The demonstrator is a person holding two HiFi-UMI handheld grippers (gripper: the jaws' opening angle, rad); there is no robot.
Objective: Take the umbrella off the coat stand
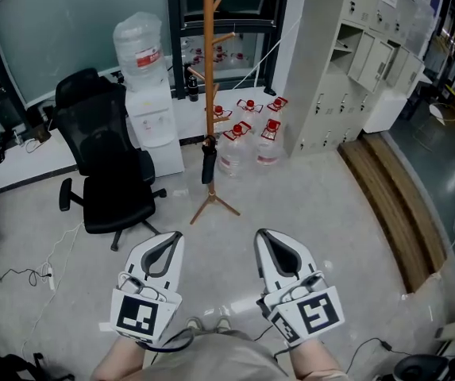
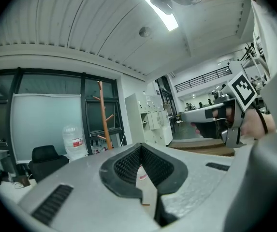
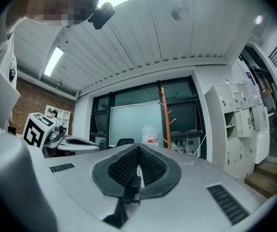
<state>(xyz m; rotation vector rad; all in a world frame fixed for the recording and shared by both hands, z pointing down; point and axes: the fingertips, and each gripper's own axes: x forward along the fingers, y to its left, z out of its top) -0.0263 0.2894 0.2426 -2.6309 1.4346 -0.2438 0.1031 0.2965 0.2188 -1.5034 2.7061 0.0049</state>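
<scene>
A wooden coat stand (image 1: 208, 70) rises from the floor ahead of me. A black folded umbrella (image 1: 208, 161) hangs low on its pole, just above the legs. Both grippers are held level near my body, well short of the stand. The left gripper (image 1: 175, 236) has its jaws together with nothing between them, and so does the right gripper (image 1: 262, 234). The stand's pole shows far off in the left gripper view (image 2: 104, 122) and in the right gripper view (image 3: 166, 117). Neither gripper view shows the umbrella.
A black office chair (image 1: 104, 165) and a water dispenser (image 1: 152, 109) stand left of the stand. Several water jugs (image 1: 251, 137) sit on the floor to its right, with grey lockers (image 1: 346, 46) beyond. Cables (image 1: 48, 276) trail over the floor at left.
</scene>
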